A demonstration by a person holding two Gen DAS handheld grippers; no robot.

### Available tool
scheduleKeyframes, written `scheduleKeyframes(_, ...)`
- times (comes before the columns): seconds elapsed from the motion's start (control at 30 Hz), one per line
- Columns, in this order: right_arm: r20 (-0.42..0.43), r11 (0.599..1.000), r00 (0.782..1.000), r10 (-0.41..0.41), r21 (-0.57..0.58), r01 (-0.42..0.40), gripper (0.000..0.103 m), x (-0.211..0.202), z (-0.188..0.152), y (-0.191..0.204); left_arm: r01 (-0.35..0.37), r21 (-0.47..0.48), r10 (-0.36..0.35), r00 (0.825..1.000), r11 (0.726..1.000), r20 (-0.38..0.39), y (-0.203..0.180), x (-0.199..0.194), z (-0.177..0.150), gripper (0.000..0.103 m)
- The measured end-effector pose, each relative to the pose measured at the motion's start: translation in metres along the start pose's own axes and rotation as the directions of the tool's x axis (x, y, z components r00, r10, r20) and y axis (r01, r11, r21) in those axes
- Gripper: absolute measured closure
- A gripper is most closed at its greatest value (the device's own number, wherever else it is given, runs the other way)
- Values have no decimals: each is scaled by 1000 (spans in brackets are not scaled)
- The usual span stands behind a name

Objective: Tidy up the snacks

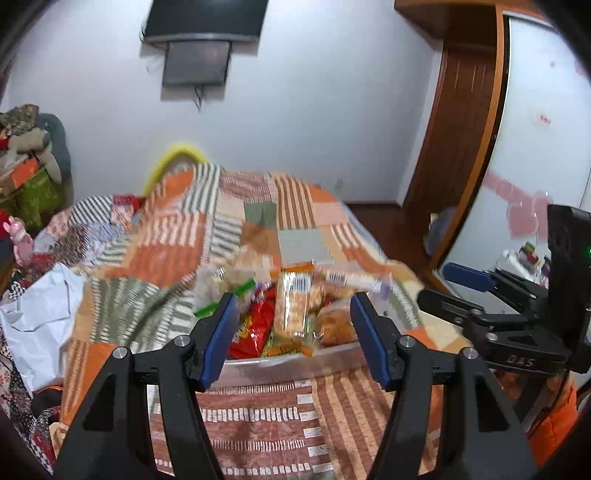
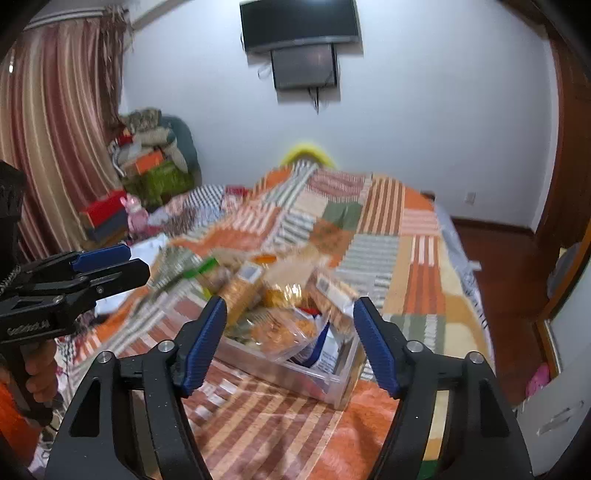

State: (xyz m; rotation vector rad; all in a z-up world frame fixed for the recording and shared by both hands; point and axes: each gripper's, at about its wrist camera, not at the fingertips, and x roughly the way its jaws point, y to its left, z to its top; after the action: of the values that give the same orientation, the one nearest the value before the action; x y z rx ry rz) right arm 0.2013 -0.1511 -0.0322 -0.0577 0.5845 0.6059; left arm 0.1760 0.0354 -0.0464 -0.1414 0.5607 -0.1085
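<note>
A clear plastic bin [image 1: 295,357] filled with snack packets sits on a patchwork quilt [image 1: 258,424] spread over a bed. Inside it I see a red bag [image 1: 258,325], a long cracker pack [image 1: 293,306] and a clear bag of orange snacks [image 2: 280,332]. My left gripper [image 1: 294,301] hovers above the bin's near side, open, with nothing between its blue pads. My right gripper [image 2: 290,306] is also open and empty above the bin [image 2: 317,380]. Each gripper shows in the other's view: the right gripper [image 1: 447,286] on the right, the left gripper [image 2: 135,258] on the left, held by a hand [image 2: 40,373].
A crumpled white bag [image 1: 37,314] lies on the bed's left side. A pile of clothes and boxes [image 2: 155,158] stands by the striped curtain [image 2: 55,129]. A wooden wardrobe [image 1: 461,129] and bare floor [image 2: 506,280] are to the right. A TV [image 2: 299,22] hangs on the far wall.
</note>
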Motion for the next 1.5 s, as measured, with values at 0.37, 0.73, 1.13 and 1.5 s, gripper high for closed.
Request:
scheduleKeyframes(0.37,205,1000,979,16,10,-19,14,-82,9,30,-75,24,67,970,997,232,-21,-96,7,4)
scheduleKeyframes(0.73,284,999,959,-25,33,16,0,-108,-3,47,-101,44,82,945,994,315,-38,-140,-8,1)
scheduleKeyframes(1.13,294,998,955,-47,45,36,0,-119,-13,53,-101,40,83,944,994,318,-39,-149,-17,1)
scheduleKeyframes(1.5,292,998,955,-49,43,38,0,-119,-13,55,-101,40,83,946,994,314,-38,-149,-20,0)
